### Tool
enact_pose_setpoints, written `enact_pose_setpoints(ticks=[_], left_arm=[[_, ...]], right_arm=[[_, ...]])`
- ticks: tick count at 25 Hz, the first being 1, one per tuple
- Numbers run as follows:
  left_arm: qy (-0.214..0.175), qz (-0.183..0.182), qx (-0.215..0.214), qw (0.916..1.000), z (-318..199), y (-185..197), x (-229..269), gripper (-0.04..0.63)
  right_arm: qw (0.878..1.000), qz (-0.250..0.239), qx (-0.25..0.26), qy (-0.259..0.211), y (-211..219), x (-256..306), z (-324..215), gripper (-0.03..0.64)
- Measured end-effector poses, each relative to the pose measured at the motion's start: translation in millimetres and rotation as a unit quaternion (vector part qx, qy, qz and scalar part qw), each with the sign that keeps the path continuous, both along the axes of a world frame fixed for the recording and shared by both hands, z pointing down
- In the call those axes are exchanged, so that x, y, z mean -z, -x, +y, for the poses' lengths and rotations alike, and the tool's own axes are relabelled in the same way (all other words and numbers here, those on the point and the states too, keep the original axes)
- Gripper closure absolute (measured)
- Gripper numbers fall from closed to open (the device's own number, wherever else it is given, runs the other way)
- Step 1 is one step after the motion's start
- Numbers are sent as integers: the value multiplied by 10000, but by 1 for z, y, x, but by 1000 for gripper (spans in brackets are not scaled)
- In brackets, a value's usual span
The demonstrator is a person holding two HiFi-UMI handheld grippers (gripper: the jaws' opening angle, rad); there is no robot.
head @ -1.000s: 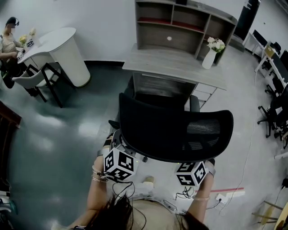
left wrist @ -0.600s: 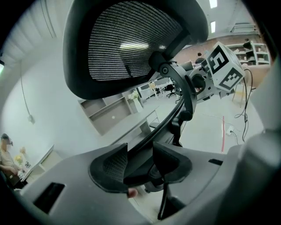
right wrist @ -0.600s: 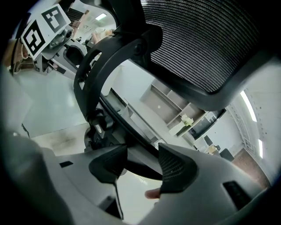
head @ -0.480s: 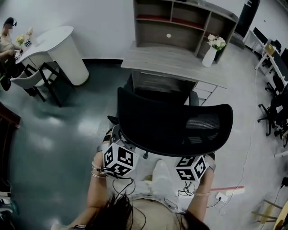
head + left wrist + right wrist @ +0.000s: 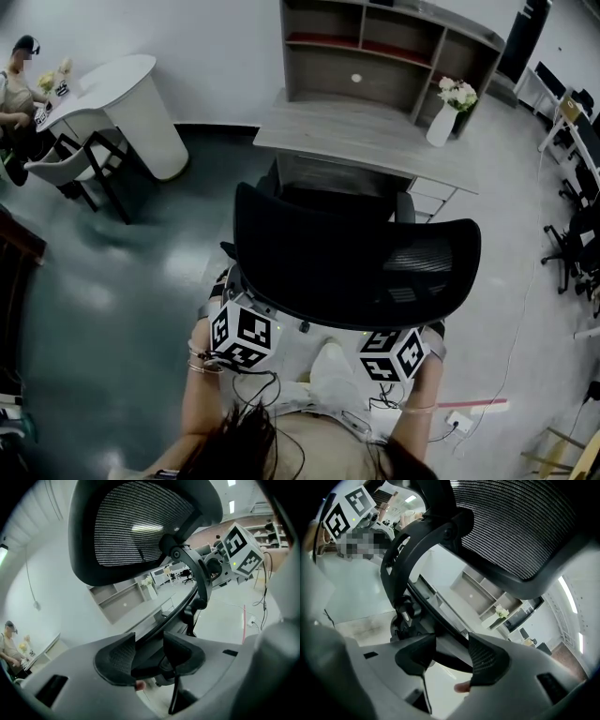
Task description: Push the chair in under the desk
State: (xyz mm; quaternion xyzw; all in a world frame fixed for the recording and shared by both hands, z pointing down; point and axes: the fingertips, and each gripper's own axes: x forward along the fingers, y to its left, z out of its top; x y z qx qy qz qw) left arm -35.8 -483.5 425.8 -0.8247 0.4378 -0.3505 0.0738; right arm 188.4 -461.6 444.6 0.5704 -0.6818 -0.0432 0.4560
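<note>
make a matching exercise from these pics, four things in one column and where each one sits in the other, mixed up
Things:
1. chair
2. vase of flowers
3. shelf unit
4. white table

Places:
A. far left of the room, with a person seated at it
B. on the right end of the desk
C. along the back of the desk top
D. in front of the desk, nearest the head camera

Pairs: 1-D, 2-B, 3-C, 4-A

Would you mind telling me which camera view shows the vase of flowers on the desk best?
The head view: the vase stands whole at the desk's right end. The right gripper view shows it only as a tiny shape beyond the chair; in the left gripper view it is too small to tell.
</note>
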Motion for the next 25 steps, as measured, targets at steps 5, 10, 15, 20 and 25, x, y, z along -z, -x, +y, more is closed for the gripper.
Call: enact_pose_setpoints(ticks=[5,10,15,20,25], left_arm=[[37,3,69,10000,-11,-1,2,410],[22,17,122,9999,-21,1,1,408],[32,24,150,9999,-33,2,2,409],[46,26,186,9998,-42,2,1,408],[31,25,217,9998,-52,3,1,408]], right_arm=[[9999,-66,59,95,-1,1,-12,399],[9998,-125,93,90,1,2,-23,399],[9998,-149,125,103,2,3,-35,400],[9997,-147,161,129,2,2,-45,400],[9996,-144,189,129,3,2,-56,400]])
